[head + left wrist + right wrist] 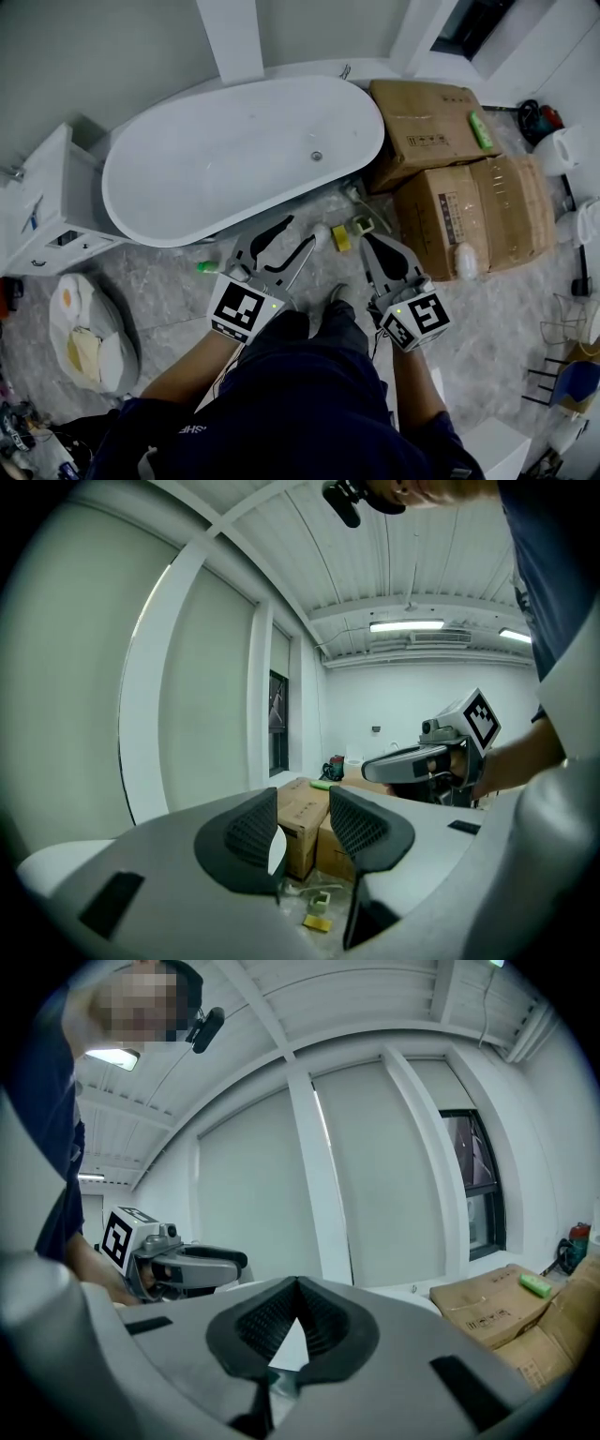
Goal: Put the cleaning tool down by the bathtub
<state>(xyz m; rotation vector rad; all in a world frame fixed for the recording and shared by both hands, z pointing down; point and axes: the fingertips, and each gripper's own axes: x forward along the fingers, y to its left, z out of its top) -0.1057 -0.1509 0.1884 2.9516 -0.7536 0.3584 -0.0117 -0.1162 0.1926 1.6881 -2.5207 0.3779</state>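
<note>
l gripper (305, 827) fingers released, empty. r gripper (298, 1290) fingers clenched, nothing btwn. yellow sponge (341, 239) on floor (169, 300) nr bathtub (234, 150).

Grey marbled floor (169, 309). White bathtub (234, 150) near a pale wall (94, 56), white cabinet (52, 202) at its left end, cardboard boxes (427, 127) at its right. Dark window (473, 1185) past the boxes; strip light (406, 626) lit overhead.

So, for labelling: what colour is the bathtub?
The bathtub is plain white; the head view shows it best.
</note>
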